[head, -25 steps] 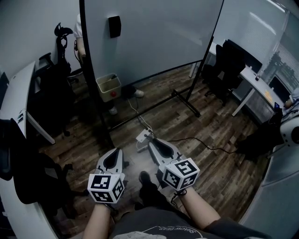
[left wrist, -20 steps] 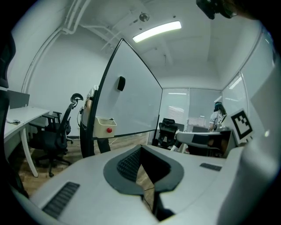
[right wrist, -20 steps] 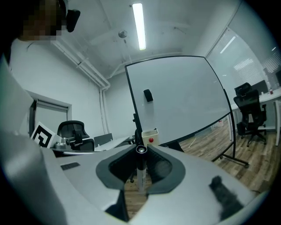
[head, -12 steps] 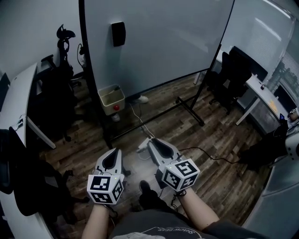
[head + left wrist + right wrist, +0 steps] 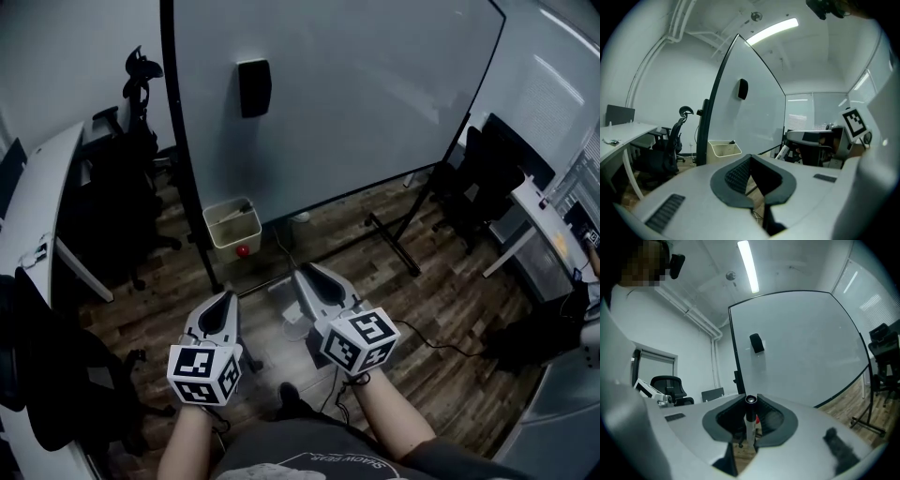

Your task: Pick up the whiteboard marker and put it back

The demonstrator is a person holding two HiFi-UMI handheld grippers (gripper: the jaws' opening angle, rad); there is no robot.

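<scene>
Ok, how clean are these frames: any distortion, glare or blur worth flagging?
Head view: dim, darkening toward the corners, the large white freestanding whiteboard evenly grey, no harsh glare. Left gripper view: strong fisheye bends the board's black frame, and the ceiling strip light blows out. Right gripper view: same bending, yet the black-capped white whiteboard marker between the jaws is sharp.

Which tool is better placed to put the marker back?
Right: the right tool grips the marker upright between its jaws, facing the whiteboard. The left tool is shut and empty.
</scene>
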